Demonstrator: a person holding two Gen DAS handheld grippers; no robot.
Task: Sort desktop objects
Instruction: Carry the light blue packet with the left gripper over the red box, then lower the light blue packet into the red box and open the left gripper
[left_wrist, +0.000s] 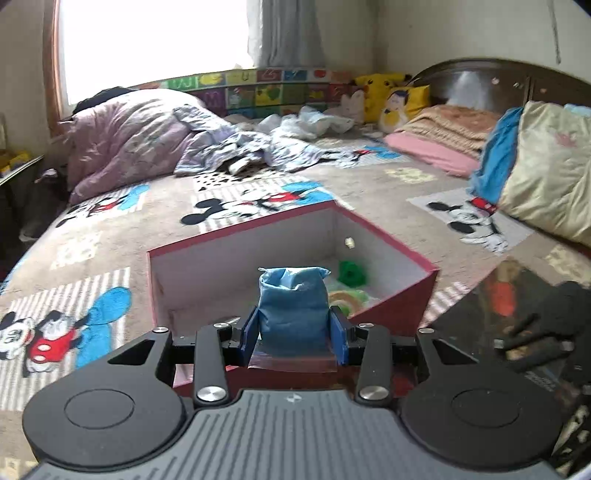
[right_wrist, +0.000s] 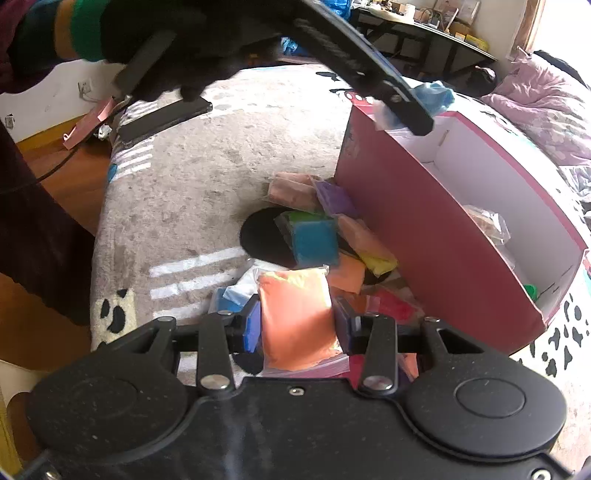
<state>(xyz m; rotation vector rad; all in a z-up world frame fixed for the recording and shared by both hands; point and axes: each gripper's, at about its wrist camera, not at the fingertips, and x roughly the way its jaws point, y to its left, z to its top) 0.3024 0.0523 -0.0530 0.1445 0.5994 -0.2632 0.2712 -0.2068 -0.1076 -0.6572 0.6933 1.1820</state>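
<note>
A bed (left_wrist: 110, 236) spread with a beige cartoon-mouse blanket serves as the work surface in a bedroom lit by a bright window (left_wrist: 147, 40), with a lilac quilt (left_wrist: 129, 144) heaped at the far side, yellow plush toys (left_wrist: 384, 92) against the dark headboard (left_wrist: 498, 81) and pillows (left_wrist: 546, 166) stacked to the right. A red cardboard box (left_wrist: 391, 306) with a white interior sits open on the blanket; a green item (left_wrist: 352, 273) and other bagged pieces lie on its floor.

The left hand-held gripper (left_wrist: 295, 332) hovers at the box's near rim, its blue pads pinching a small blue packet (left_wrist: 291, 302) held upright over the opening. In the right wrist view the same gripper reaches in from the upper left in a black-gloved hand (right_wrist: 177, 40), its tip above the box's far end.

The right hand-held gripper (right_wrist: 297, 325) is low over the blanket just beside the box's outer wall (right_wrist: 424, 236), clamped on an orange packet (right_wrist: 295, 314). Beyond it, a loose pile of coloured packets (right_wrist: 325, 229) — blue, purple, green, yellow, peach, red — rests against the box. A dark flat device (right_wrist: 162, 118) lies near the bed's edge, above a wooden floor (right_wrist: 74, 177).
</note>
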